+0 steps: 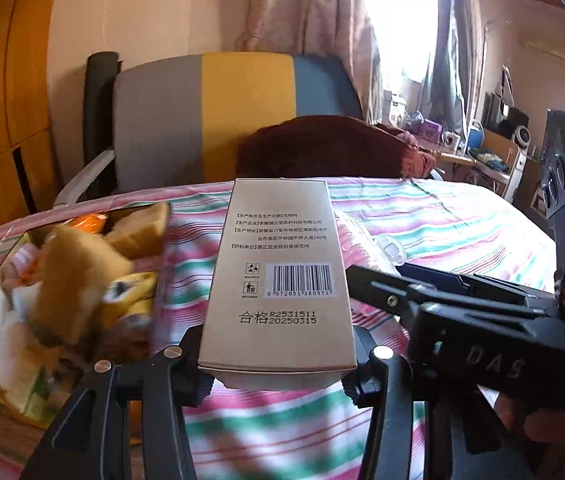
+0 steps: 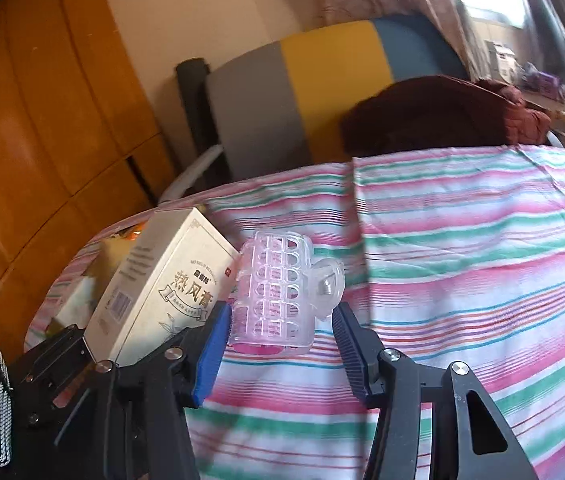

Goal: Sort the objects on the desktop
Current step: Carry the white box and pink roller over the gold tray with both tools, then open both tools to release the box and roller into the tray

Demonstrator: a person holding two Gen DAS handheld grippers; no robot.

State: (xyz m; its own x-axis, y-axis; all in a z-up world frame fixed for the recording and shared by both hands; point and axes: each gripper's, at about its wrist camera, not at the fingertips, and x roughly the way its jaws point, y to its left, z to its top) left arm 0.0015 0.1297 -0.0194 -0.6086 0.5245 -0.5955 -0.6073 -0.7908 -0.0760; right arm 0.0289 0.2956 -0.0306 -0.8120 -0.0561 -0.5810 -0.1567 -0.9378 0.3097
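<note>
The left claw (image 1: pixel 278 376) is pinching a tall cream cardboard box (image 1: pixel 278 280), barcode 6972051380971 and "合格 R2531511 20250315" on its back. Only the right view shows its front, "热风膏". Just right of the box, the right claw (image 2: pixel 282 344) is spread around a clear plastic hair roller (image 2: pixel 278 292) on the striped desk (image 2: pixel 462 248).

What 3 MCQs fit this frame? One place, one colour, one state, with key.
1. Where is the clear hair roller?
A. between the right gripper's fingers
B. on the chair
C. in the bin

2. What colour is the chair's middle stripe?
A. red
B. yellow
C. black

3. What is the left gripper doing?
A. open, empty
B. out of view
C. shut on the box

Key: A, the roller lies on the cloth between the open right gripper's fingers; B, yellow between grey and blue; C, both pads press the box's sides.
</note>
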